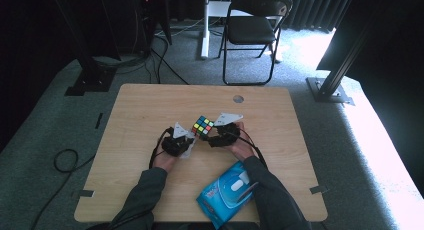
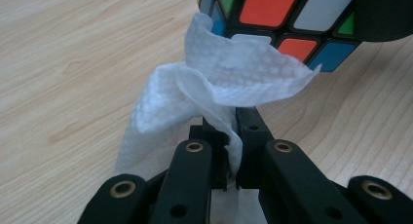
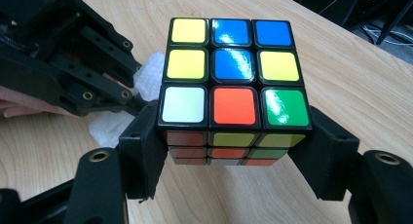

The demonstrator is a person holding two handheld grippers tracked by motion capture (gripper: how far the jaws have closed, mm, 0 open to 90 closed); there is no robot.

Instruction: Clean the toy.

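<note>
So on the left you had the left gripper (image 1: 186, 141) clamped tight on a white wipe (image 2: 229, 83), jaws basically closed all the way with the tissue pinched between them. In the left gripper view the wipe bunched up out of the jaws and its top edge lay right against the lower corner of the Rubik's cube (image 2: 287, 19), touching or as good as touching; I honestly couldn't tell how hard it was pressed on. Your left hand (image 1: 165, 160) was low over the wooden table (image 1: 145, 115), with the black cable trailing off toward the near-left.

In the middle, the cube (image 1: 202, 126) sat just above the tabletop between the two grippers, roughly in the centre of the table. From the right gripper view its top face (image 3: 234, 70) read yellow, blue, blue across the far row, yellow, blue, yellow in the middle, then white, orange, green nearest the camera. The wipe (image 3: 146, 78) peeked out just beside the cube's left side there, with the left gripper's black linkage right next to it.

Then the right gripper (image 1: 212, 136) held the cube, jaws at a medium spread, one pad on each opposite side of it, gripping the lower layers. Your right hand (image 1: 241, 146) was behind it.

Nearer to you, by your right sleeve, a blue pack of wipes (image 1: 227, 192) lay flat at the table's front edge, well apart from the cube
</note>
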